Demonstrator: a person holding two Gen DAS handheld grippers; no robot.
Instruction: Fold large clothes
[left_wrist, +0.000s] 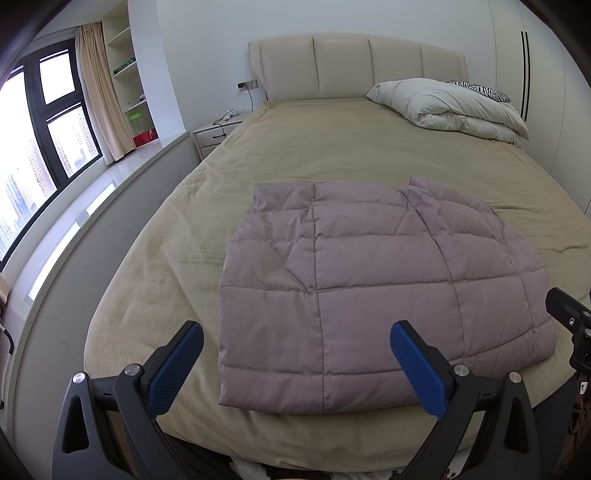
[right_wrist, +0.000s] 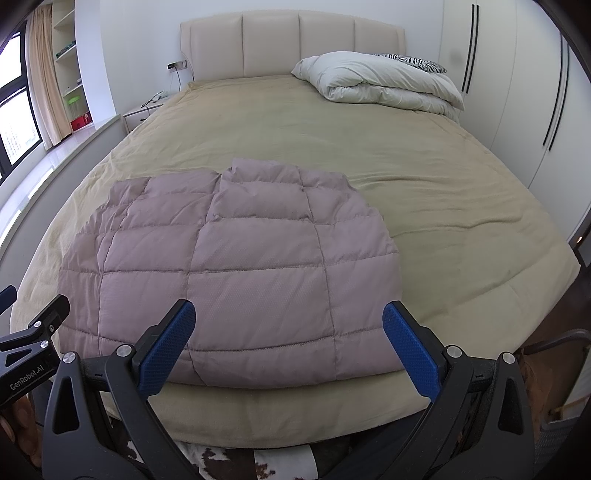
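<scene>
I see a bed (left_wrist: 332, 147) under a tan cover. A folded mauve quilted garment (left_wrist: 369, 288) lies flat near its foot edge. A bundled white duvet (left_wrist: 454, 107) rests by the headboard, well apart from it.

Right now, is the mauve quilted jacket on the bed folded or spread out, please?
Folded: the quilted jacket lies as a compact rectangle, no sleeves showing, on the bed.

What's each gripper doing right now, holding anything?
Left gripper: open, empty, above the jacket's near edge.
Right gripper: open, empty, likewise.
</scene>
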